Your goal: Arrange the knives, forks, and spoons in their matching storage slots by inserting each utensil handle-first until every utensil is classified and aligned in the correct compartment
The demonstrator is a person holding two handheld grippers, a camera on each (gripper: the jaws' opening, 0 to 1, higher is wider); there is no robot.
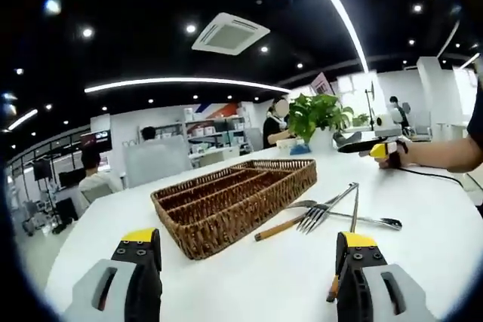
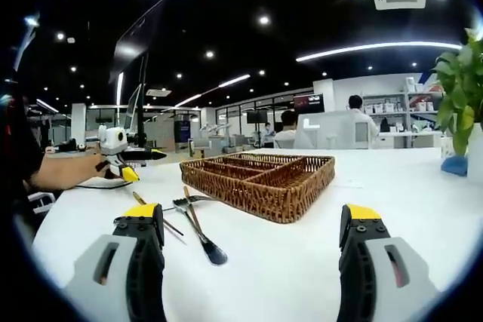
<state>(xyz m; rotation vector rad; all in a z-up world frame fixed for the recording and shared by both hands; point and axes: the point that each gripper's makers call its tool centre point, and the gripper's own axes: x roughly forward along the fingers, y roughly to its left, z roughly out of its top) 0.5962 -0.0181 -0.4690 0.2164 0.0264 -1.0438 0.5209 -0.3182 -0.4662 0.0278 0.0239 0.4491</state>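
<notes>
Woven brown basket (image 1: 235,201) with long slots sits on white counter (image 1: 423,262); utensils (image 1: 332,213) piled at 3 o'clock. Both jaws released, gripping nothing.

both hand-held grippers (image 1: 245,262) (image 2: 253,243) wide open, empty

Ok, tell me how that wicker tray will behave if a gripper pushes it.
The tray is woven wicker and looks empty, so it is probably light and would slide on the smooth white table rather than resist. It sits low and wide, so tipping seems unlikely. Its woven walls may flex slightly under a jaw, though the dividers should keep it fairly stiff.
</notes>
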